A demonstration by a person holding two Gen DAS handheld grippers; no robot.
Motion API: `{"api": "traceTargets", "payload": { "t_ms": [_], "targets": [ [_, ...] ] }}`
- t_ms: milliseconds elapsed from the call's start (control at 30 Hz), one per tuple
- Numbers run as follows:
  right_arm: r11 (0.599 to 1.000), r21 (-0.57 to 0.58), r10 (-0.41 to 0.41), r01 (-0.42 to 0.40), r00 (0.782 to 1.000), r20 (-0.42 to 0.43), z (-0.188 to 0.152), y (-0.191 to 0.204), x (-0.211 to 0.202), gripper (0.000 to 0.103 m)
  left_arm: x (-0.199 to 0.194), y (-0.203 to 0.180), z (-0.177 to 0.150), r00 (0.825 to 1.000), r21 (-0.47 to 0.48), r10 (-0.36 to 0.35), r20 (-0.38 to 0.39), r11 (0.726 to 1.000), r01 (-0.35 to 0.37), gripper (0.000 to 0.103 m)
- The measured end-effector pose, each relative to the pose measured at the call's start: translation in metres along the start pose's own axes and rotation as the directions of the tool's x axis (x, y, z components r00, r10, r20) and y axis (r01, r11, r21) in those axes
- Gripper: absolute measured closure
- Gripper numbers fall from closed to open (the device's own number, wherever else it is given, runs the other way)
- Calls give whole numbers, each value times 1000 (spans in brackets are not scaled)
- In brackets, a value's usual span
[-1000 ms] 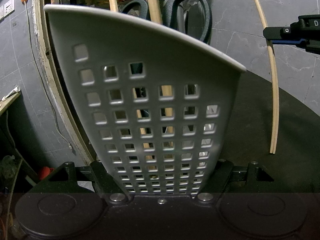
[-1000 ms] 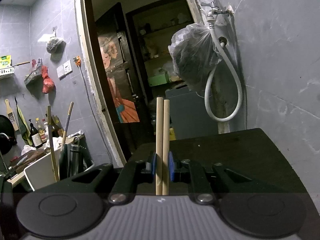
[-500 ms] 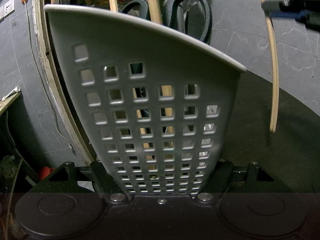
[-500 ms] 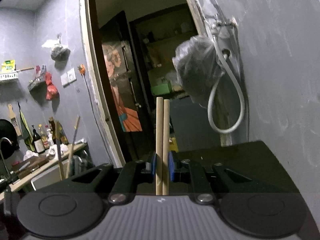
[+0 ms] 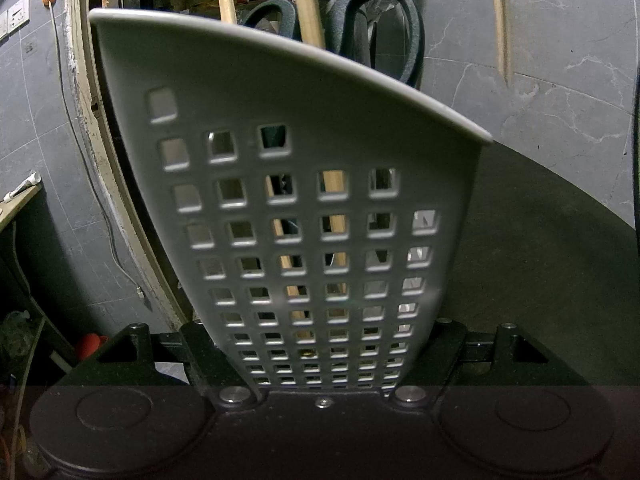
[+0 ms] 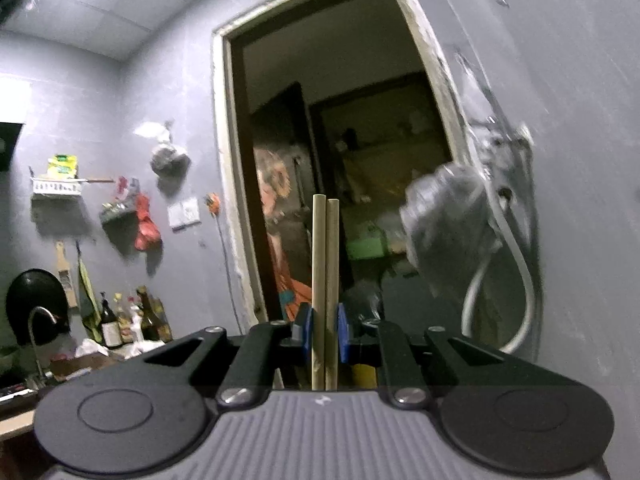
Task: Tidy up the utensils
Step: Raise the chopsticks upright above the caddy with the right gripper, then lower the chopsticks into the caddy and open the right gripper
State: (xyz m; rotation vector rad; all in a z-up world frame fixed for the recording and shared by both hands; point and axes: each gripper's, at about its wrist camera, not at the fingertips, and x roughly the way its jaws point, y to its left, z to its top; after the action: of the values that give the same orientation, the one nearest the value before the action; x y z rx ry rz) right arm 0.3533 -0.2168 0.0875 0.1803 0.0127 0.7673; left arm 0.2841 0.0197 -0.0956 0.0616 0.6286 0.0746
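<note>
A grey perforated utensil holder [image 5: 304,208] fills the left wrist view, and my left gripper [image 5: 320,364] is shut on its base. Dark-handled scissors [image 5: 384,28] and two wooden handles [image 5: 306,4] stick out of its top. My right gripper [image 6: 325,334] is shut on a pair of wooden chopsticks [image 6: 325,272], which stand upright between its blue pads. In the left wrist view the lower end of those chopsticks [image 5: 502,24] hangs high to the right of the holder, above the dark tabletop [image 5: 552,280].
A doorway [image 6: 340,168] opens ahead of the right gripper. A hose and a hanging plastic bag [image 6: 448,216] are on the wall to its right. Bottles [image 6: 128,320] and a counter sit at the lower left.
My right gripper has risen with the chopsticks; in the left wrist view they climbed from beside the holder to the top edge and the gripper left the frame. The holder has not moved.
</note>
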Motion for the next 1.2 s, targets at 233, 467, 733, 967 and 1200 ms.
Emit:
{"api": "traceTargets", "payload": {
  "t_ms": [233,467,733,967,1200],
  "targets": [
    [995,-35,91,-88,992,83,39,13,11,88,0,0,0,1000,-1,0,0,1000,0,27],
    [984,-37,177,-174,978,110,54,31,19,88,0,0,0,1000,0,0,0,1000,0,27],
    [965,-34,264,-262,957,123,59,48,21,88,2,0,-1,1000,-5,0,-4,1000,0,27],
    [949,-23,315,-314,943,107,56,56,25,87,3,0,-1,1000,-6,0,-5,1000,0,27],
    [942,-5,334,-334,941,59,44,57,30,87,3,0,-1,1000,-6,0,-5,1000,0,27]
  ]
}}
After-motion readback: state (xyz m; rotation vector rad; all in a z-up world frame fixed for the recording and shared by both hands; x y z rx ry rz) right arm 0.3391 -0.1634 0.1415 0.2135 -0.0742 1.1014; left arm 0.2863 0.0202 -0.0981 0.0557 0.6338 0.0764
